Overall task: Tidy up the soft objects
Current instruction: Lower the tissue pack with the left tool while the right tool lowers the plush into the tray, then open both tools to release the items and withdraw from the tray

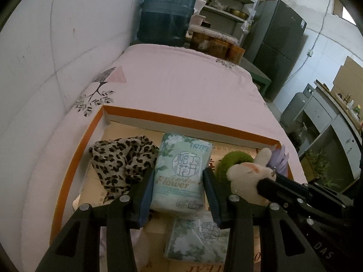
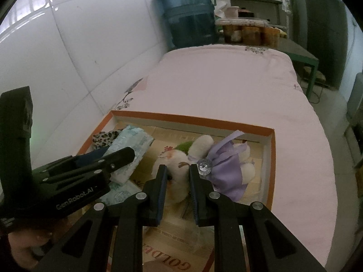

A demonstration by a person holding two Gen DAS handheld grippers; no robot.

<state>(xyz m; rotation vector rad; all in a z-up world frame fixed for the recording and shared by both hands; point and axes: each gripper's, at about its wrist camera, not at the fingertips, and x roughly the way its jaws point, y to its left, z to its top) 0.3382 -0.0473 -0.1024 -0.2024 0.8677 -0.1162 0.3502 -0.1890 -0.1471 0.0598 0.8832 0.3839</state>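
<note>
Left gripper (image 1: 179, 187): pinching a tissue pack (image 1: 181, 172) between its pads, holding it over the box.
Right gripper (image 2: 178, 181): squeezing the head of a plush toy (image 2: 179, 170), jaws nearly together, inside the box.
Surface: pink quilt (image 1: 181, 86) with a leaf print is covering a bed against a white tiled wall (image 1: 56, 45).
Room: blue water jug (image 1: 168, 11) is standing past the bed's far end, jars (image 1: 215, 43) beside it, shelves (image 1: 226, 2) with pots behind, a dark fridge (image 1: 279, 45) to the right.
Box (image 1: 181, 120): orange-rimmed, lying on the quilt.
Box contents: leopard cloth (image 1: 120, 161) is sitting at left, a second tissue pack (image 1: 197, 238) near the front, a green knit piece (image 1: 231, 161) behind the plush toy, whose purple dress (image 2: 226, 172) is showing at right.
</note>
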